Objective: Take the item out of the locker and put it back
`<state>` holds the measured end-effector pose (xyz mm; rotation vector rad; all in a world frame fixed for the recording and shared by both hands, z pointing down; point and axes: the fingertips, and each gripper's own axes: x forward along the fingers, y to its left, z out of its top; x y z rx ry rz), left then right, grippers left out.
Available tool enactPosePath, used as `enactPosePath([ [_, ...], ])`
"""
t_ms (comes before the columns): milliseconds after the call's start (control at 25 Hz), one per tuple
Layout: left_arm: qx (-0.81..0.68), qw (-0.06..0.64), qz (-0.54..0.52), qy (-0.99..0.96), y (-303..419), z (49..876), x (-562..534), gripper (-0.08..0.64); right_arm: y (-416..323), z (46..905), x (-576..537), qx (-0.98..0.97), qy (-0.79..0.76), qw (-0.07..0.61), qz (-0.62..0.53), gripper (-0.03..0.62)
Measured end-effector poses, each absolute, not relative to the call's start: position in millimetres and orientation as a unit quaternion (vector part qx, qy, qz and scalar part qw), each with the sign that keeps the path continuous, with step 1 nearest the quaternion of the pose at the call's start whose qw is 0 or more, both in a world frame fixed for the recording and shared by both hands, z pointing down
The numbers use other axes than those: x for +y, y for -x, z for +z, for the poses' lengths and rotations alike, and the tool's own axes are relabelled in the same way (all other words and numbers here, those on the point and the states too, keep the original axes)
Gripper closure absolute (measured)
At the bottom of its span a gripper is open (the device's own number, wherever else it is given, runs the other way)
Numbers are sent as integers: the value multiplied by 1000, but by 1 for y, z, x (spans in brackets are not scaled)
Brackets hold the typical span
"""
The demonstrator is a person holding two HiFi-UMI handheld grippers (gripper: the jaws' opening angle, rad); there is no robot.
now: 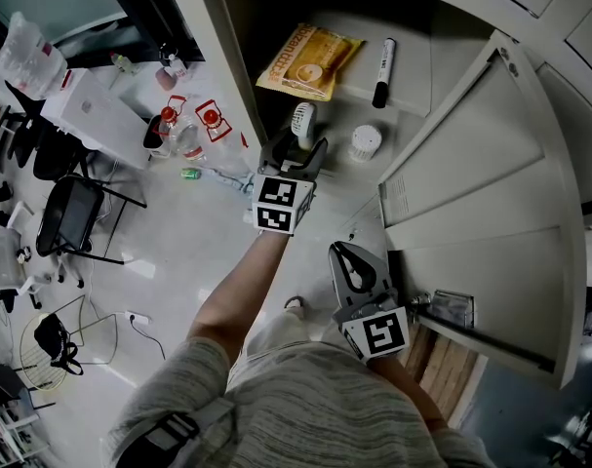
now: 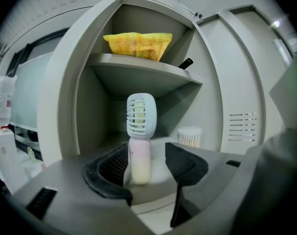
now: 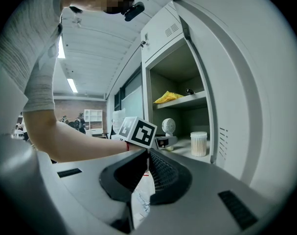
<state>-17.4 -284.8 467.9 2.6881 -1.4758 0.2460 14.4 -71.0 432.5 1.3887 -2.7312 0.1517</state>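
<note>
A small hand-held fan [image 1: 302, 123] with a pale blue head and a pink-to-yellow handle stands upright on the lower shelf [image 1: 339, 172] of the open locker. My left gripper [image 1: 297, 149] reaches into the locker, its jaws on either side of the fan's handle [image 2: 140, 153]. The left gripper [image 2: 147, 151] is open, with a clear gap at the right pad [image 2: 183, 161]. My right gripper [image 1: 346, 256] hangs back outside the locker near the person's body. In its own view the right gripper [image 3: 147, 156] is shut on nothing and looks at the fan [image 3: 168, 127] from a distance.
A white jar of cotton swabs [image 1: 365, 141] stands right of the fan. The upper shelf holds a yellow snack bag [image 1: 307, 61] and a black marker [image 1: 383, 71]. The locker door [image 1: 481, 213] stands open on the right. Chairs, boxes and bottles [image 1: 183, 139] crowd the left.
</note>
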Motion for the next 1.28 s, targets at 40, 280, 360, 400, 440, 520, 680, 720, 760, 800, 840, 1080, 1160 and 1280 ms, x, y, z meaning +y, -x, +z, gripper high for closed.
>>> enactPosePath([
  [40,-479,36,79,-874,19,470,-281,328,-14,432,-71,-890,-452,37,49,566],
  [280,-466,52,69,-880,20,478,-252,328,-11,432,-71,-890,-451,39,49,566],
  [360,-459,56,65,-885,17,479,-242,328,-9,431,-71,-891,-450,39,48,566],
  [400,-455,58,63,-886,16,479,-237,328,-8,431,-70,-891,-450,39,47,566],
  [440,-451,61,60,-888,16,479,-232,328,-8,431,-70,-891,-449,39,46,566],
  [520,-445,67,53,-892,15,477,-224,330,-7,430,-69,-891,-450,38,45,565],
  [680,-426,63,46,-901,7,469,-207,330,-10,428,-69,-889,-454,37,43,566],
  [720,-420,59,47,-904,3,467,-204,330,-10,427,-69,-889,-455,36,42,566],
  [760,-414,54,48,-907,-1,465,-201,330,-10,426,-69,-888,-456,36,42,566],
  [800,-409,52,49,-910,-5,463,-199,330,-11,426,-69,-888,-456,35,42,566],
  [840,-405,50,48,-912,-8,461,-198,330,-11,426,-69,-888,-456,35,42,566],
  [1080,-388,34,45,-920,-27,451,-196,356,-13,426,-68,-887,-459,34,40,566],
  [1160,-384,30,47,-921,-32,449,-200,362,-14,426,-68,-887,-459,34,40,566],
  [1280,-381,27,55,-923,-41,449,-207,362,-16,427,-68,-886,-461,35,42,566],
])
